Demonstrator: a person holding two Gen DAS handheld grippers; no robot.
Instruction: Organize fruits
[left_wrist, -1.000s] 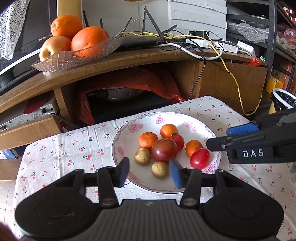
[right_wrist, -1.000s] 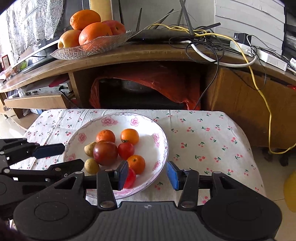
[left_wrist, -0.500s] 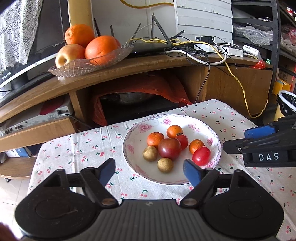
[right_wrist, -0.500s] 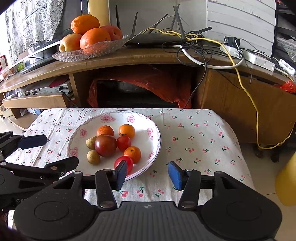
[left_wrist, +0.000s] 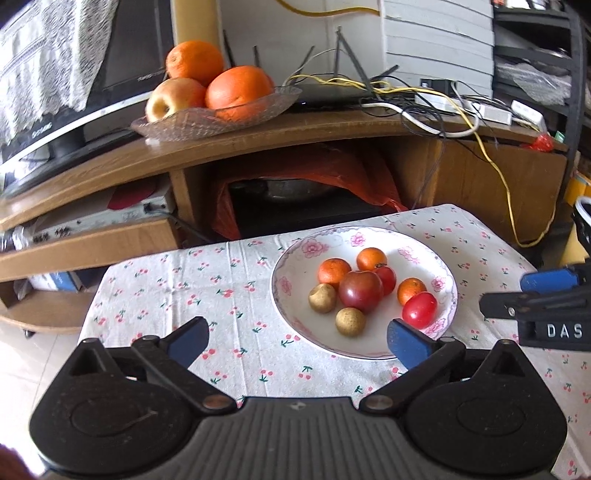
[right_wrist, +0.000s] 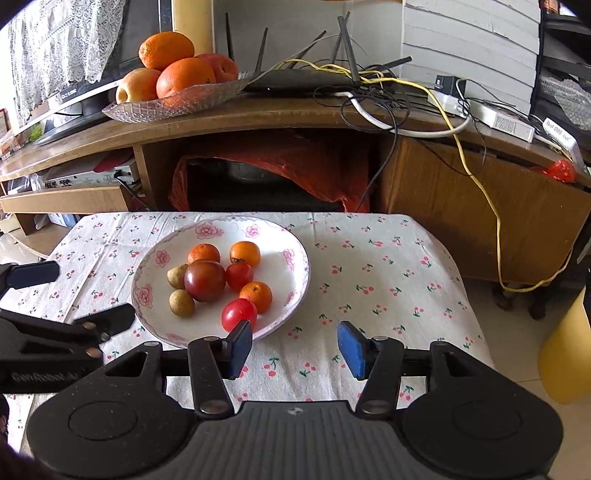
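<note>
A white floral plate (left_wrist: 295, 266) (right_wrist: 295, 266) on the cherry-print tablecloth holds small oranges (left_wrist: 334, 271), a dark red tomato (left_wrist: 361, 291), red tomatoes (left_wrist: 419, 309) and two small brown fruits (left_wrist: 350, 321). My left gripper (left_wrist: 295, 339) is wide open and empty, near the plate's front left. My right gripper (right_wrist: 295, 349) is open and empty, just in front of the plate's right rim. The right gripper also shows at the right edge of the left wrist view (left_wrist: 535, 299).
A glass dish (left_wrist: 214, 118) (right_wrist: 173, 103) with large oranges and apples stands on the wooden TV stand behind the table. Cables and a router (right_wrist: 314, 79) lie on the stand. An orange bag (right_wrist: 280, 166) sits in the shelf below. A yellow object (right_wrist: 569, 350) stands at the right.
Both grippers have pulled back from the plate. My left gripper has opened wider and shifted left. My right gripper has opened somewhat wider too.
</note>
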